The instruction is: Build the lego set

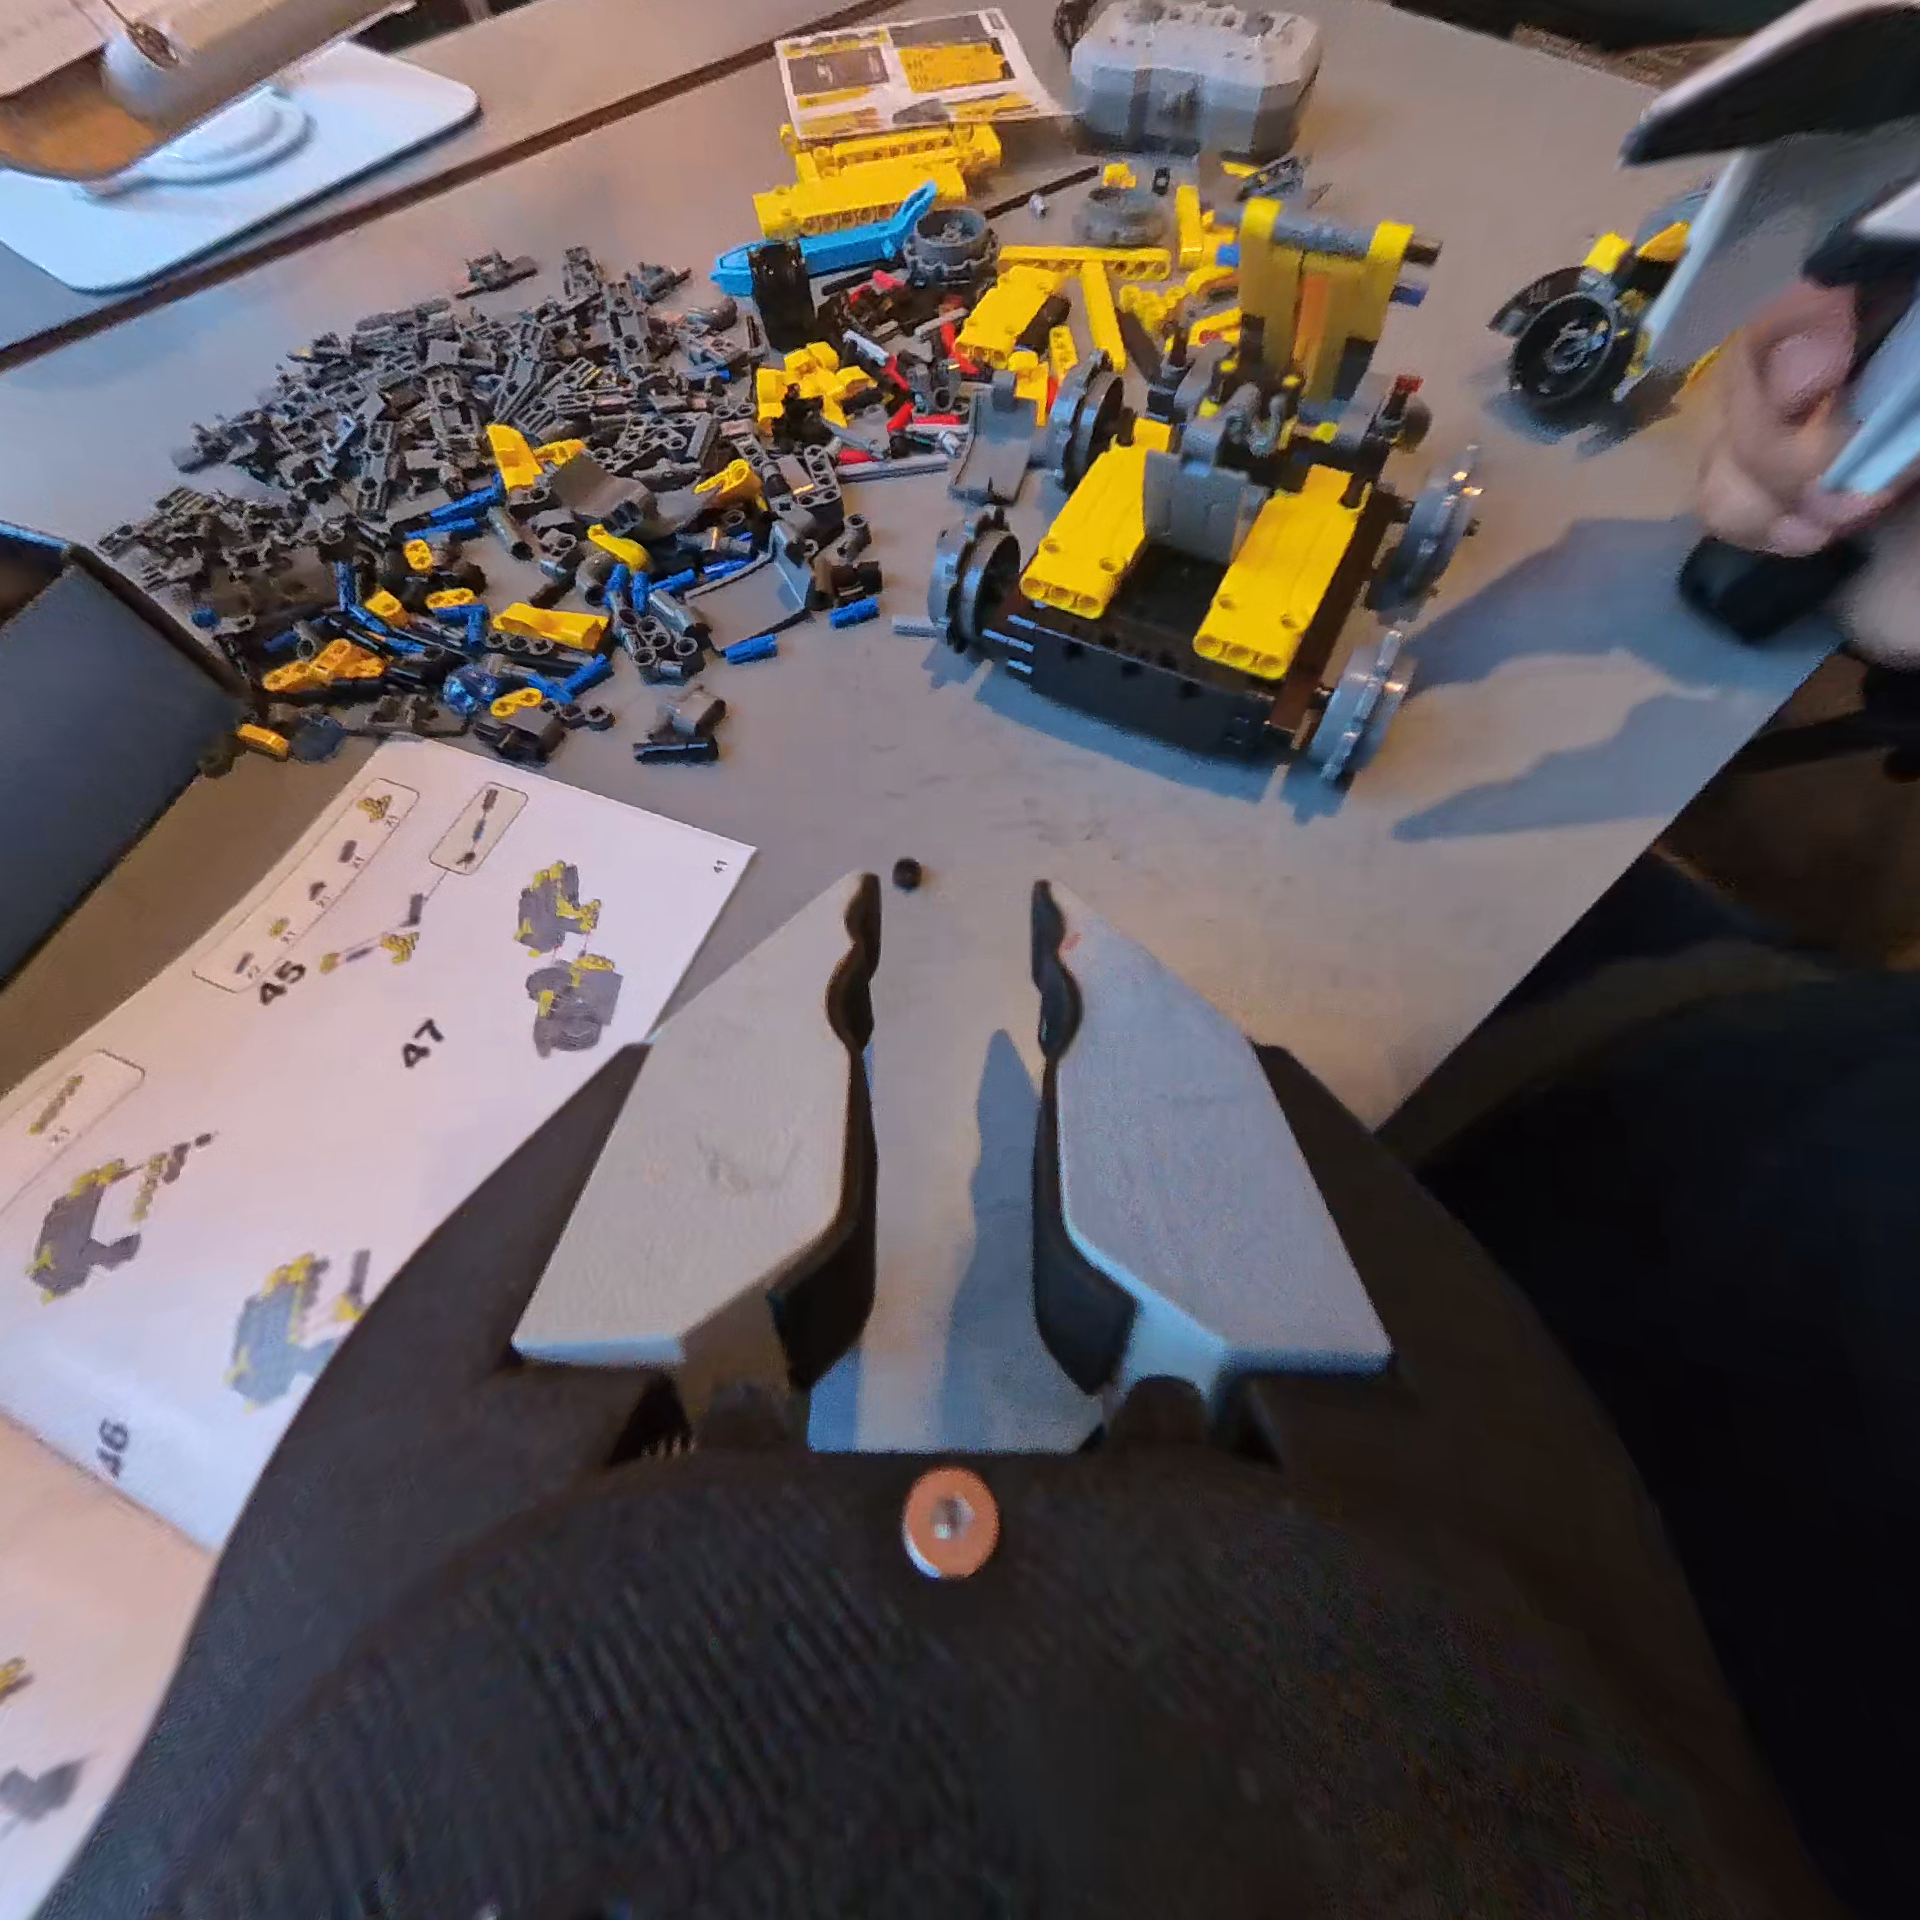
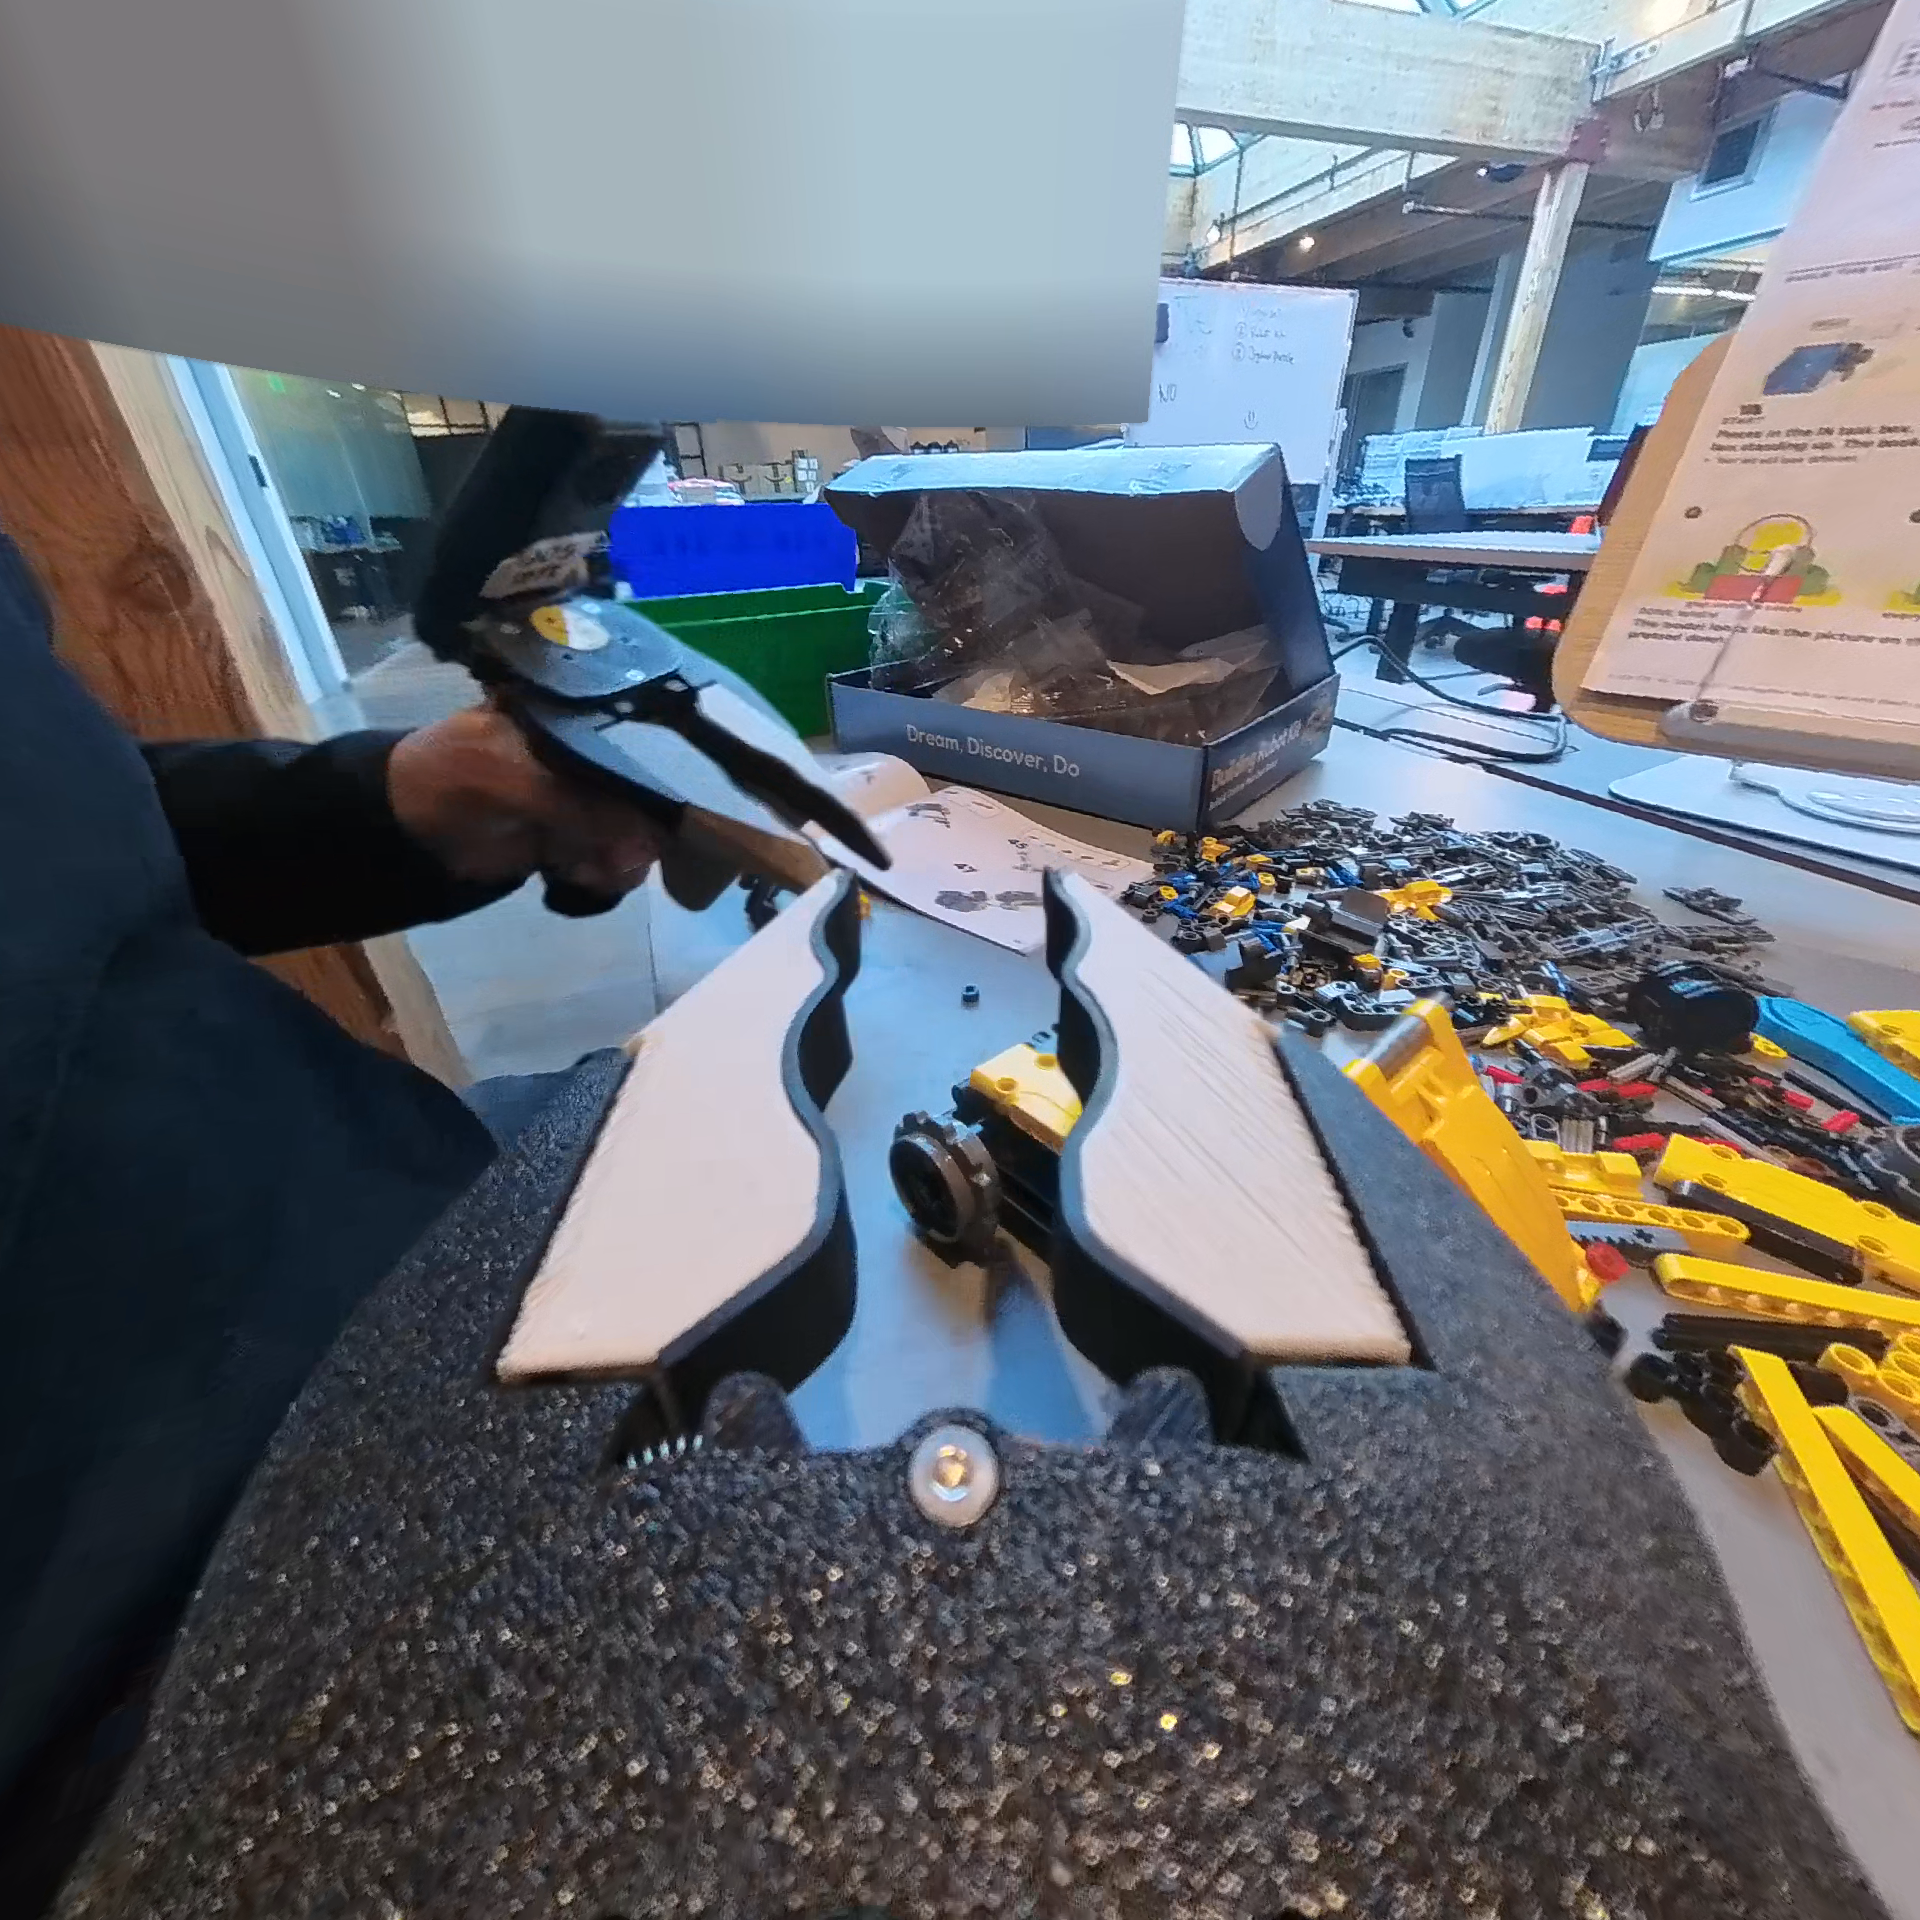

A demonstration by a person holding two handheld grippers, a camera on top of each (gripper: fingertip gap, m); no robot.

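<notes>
Left gripper parted, empty, over bare worktop near its front edge; small black stud just beyond the tips. Right gripper parted, empty, above a yellow-and-black wheeled subassembly.

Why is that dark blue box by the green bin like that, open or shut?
Open. The dark blue box's lid stands tipped up, and crinkly plastic bags show inside.
</notes>
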